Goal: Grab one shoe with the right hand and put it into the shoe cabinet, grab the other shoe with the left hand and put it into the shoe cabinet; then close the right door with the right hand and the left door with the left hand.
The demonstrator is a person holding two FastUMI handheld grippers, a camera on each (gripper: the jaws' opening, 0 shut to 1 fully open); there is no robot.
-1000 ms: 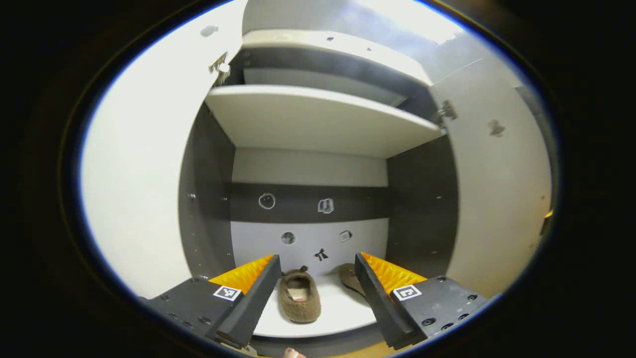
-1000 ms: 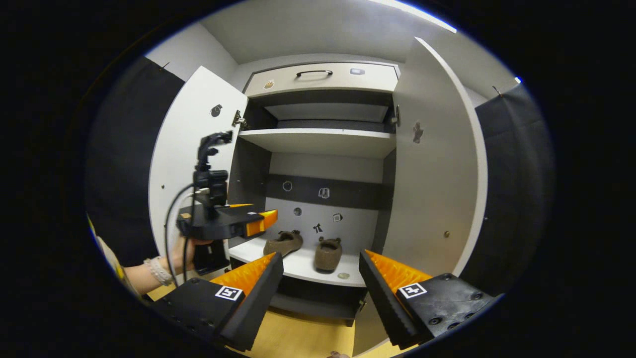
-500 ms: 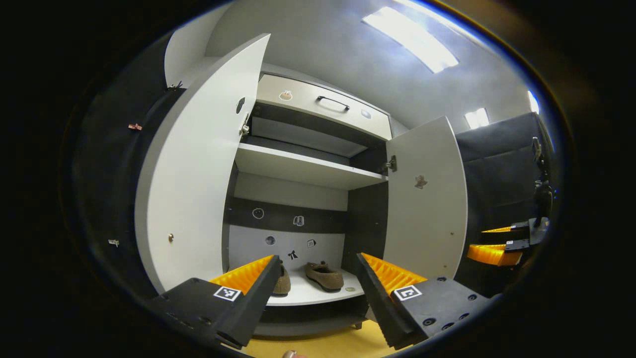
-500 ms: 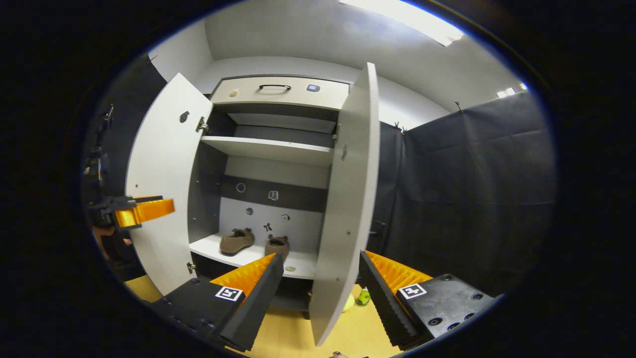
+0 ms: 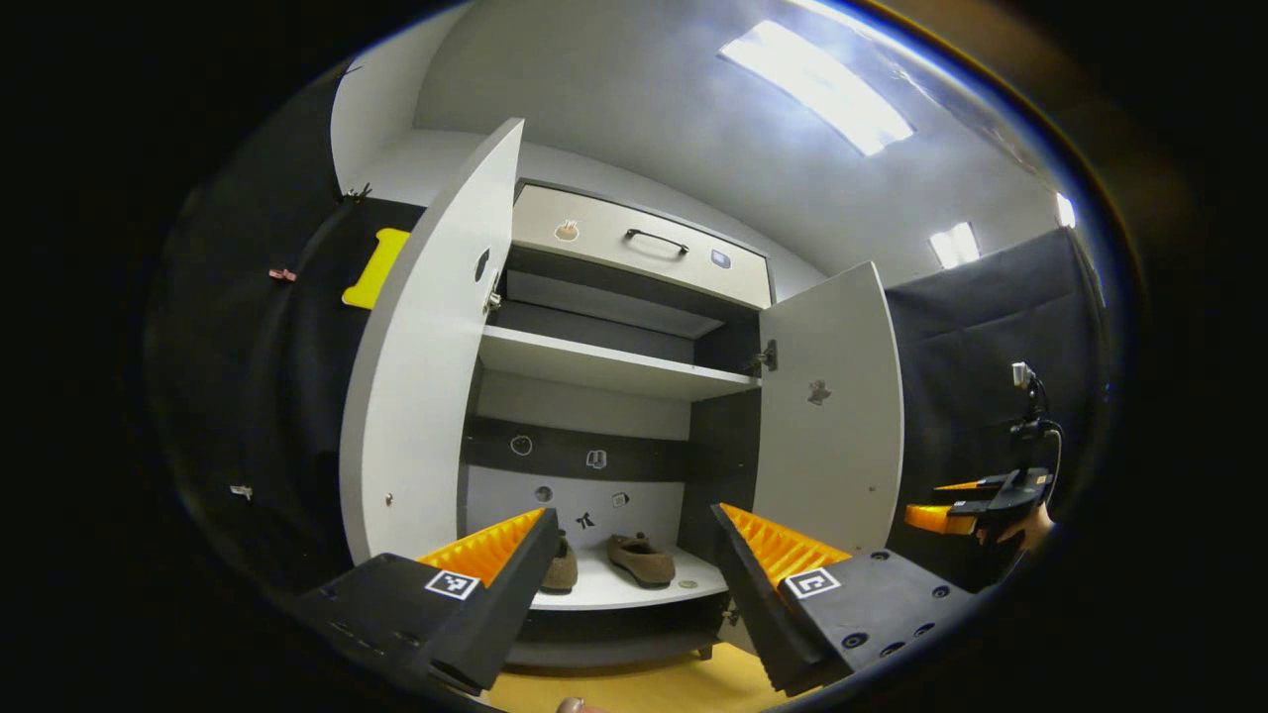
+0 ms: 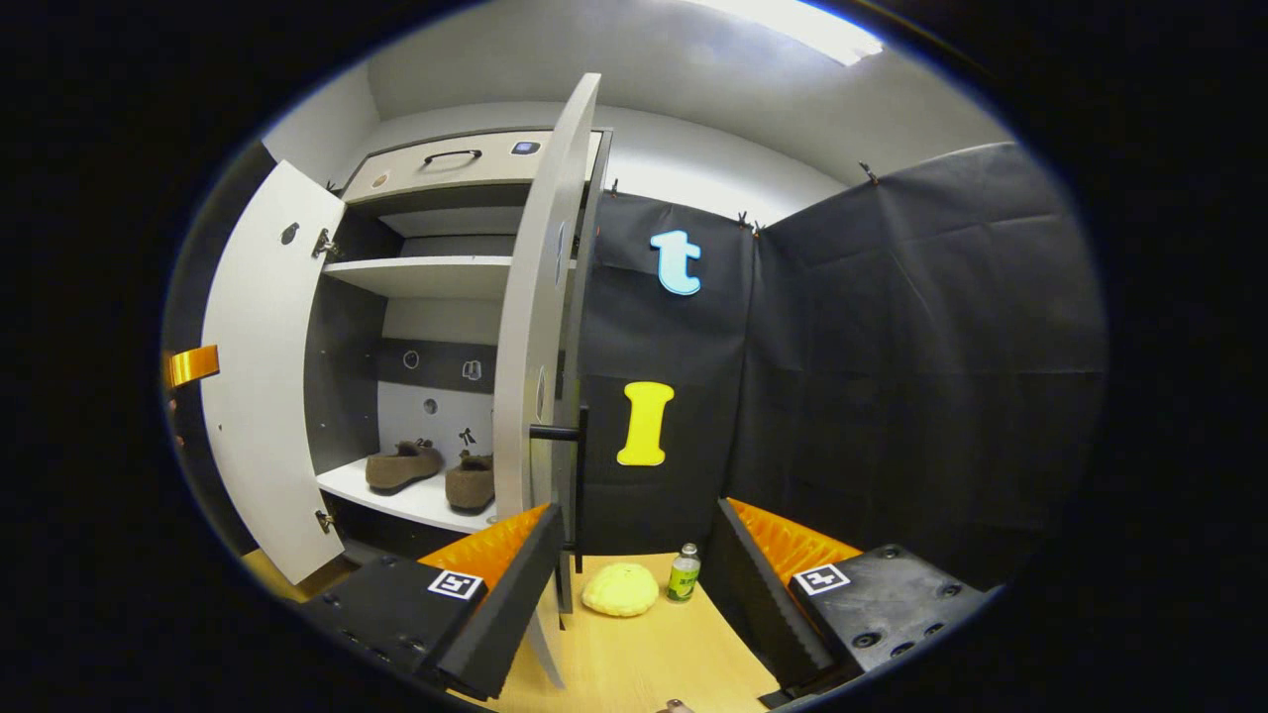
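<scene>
The two brown felt slippers (image 5: 642,558) sit side by side on the low white shelf (image 5: 634,591) of the white shoe cabinet (image 5: 634,257), so the putting-away part of the task reads as done and only the doors remain. In the right gripper view the pair (image 6: 404,465) lies toward the near edge of that shelf, clear of the door swing.

Both doors stand wide open. The right white door (image 6: 540,327) is seen almost edge-on in the right gripper view, with its dark bar handle (image 6: 567,465) on the outer face. The right gripper (image 6: 634,579) is placed outside and behind that door, its fingers spread apart with nothing between them; one finger (image 6: 505,569) lies just beside the door's lower edge. That position suits a push on the outer face to swing the door shut, which is likely the step in hand.

The left white door (image 5: 426,366) hangs open at the left of the left gripper view. The left gripper (image 5: 629,584) faces the cabinet from in front, spread wide and empty, well apart from its door, probably waiting its turn.

Farther out, on the tan wooden floor (image 6: 644,654) by the black cloth wall, a yellow rounded sponge-like lump (image 6: 620,589) and a small green bottle (image 6: 683,574) stand close together.
</scene>
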